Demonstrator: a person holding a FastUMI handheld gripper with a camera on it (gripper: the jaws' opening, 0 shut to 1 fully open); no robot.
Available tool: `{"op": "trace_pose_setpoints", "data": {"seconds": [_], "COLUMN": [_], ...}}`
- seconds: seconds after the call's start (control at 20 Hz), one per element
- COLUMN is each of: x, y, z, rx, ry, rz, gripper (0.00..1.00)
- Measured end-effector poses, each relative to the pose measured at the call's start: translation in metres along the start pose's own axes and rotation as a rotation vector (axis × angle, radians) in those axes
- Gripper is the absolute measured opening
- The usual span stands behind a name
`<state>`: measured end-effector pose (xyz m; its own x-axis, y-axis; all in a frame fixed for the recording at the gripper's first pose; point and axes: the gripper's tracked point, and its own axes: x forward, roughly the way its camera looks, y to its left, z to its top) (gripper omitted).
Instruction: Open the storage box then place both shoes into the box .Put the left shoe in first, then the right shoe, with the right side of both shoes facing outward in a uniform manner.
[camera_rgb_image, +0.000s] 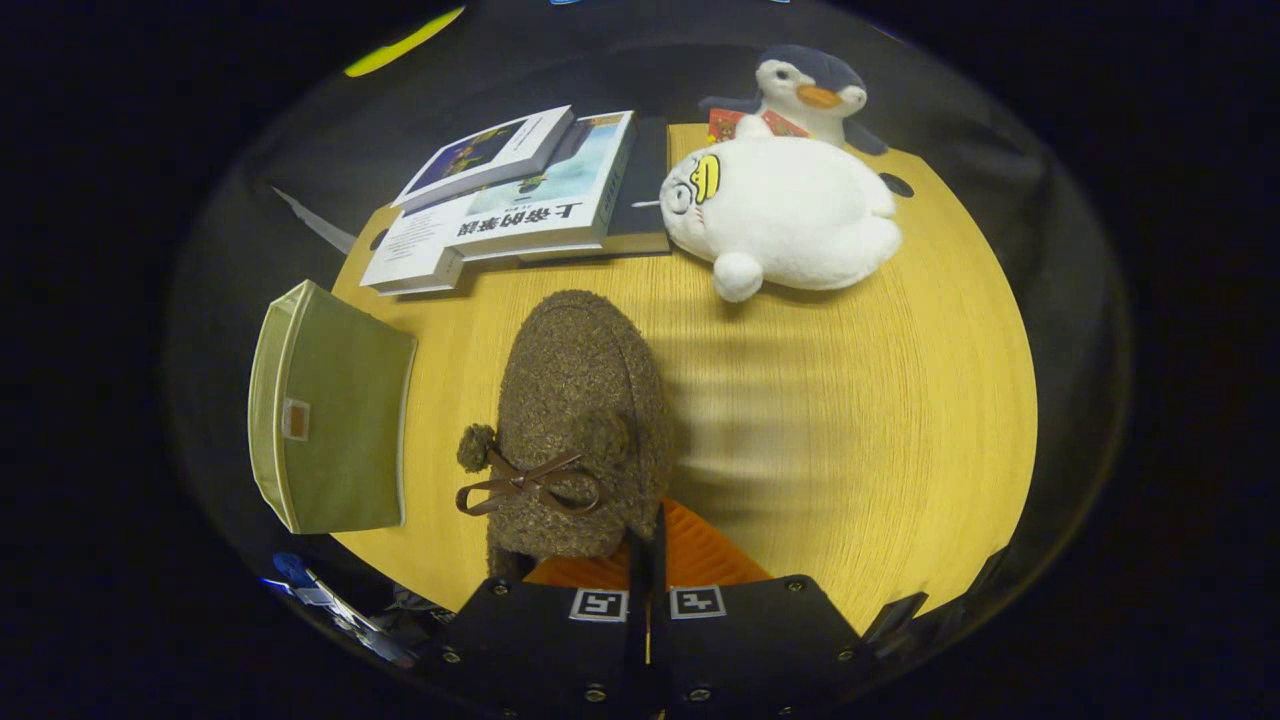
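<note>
Far left, hanging off the table's left edge: green fabric storage box (335, 420), lid side facing the camera, a small tag on its face. It sits well apart from the shoe, and the lid appears down.

Far left-centre of the table (900, 400): a stack of books (520, 195), several volumes fanned over one another, the top one tilted.

Centre, near: brown fuzzy shoe (580, 420), toe pointing away toward the books, with a thin brown bow and pom-pom on its upper. Its heel end lies between the fingers.

Gripper (647, 560): the two fingers stand nearly together, only a narrow slit between them, and the shoe's heel rim appears pinched in that slit. Contact on both sides looks likely; the clamping point itself is partly hidden by the shoe body. An orange surface shows just ahead of the fingers, beneath the heel; cannot tell what it is.

Right of the books, far: white plush seal (790, 215) lying on the wood. Beyond it, at the far edge, a penguin plush (815, 95) sits upright.

Right half of the wood-grain table is bare.
</note>
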<state>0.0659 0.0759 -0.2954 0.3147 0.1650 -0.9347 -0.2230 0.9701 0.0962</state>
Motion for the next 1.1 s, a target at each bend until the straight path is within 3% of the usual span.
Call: {"op": "trace_pose_setpoints", "data": {"seconds": [0.5,1.1], "x": [-0.055,-0.076], "y": [0.055,0.149], "z": [0.024,0.046], "rx": [-0.041,-0.111], "ry": [-0.029,-0.025], "rz": [0.019,0.086], "gripper": [0.01,0.01]}}
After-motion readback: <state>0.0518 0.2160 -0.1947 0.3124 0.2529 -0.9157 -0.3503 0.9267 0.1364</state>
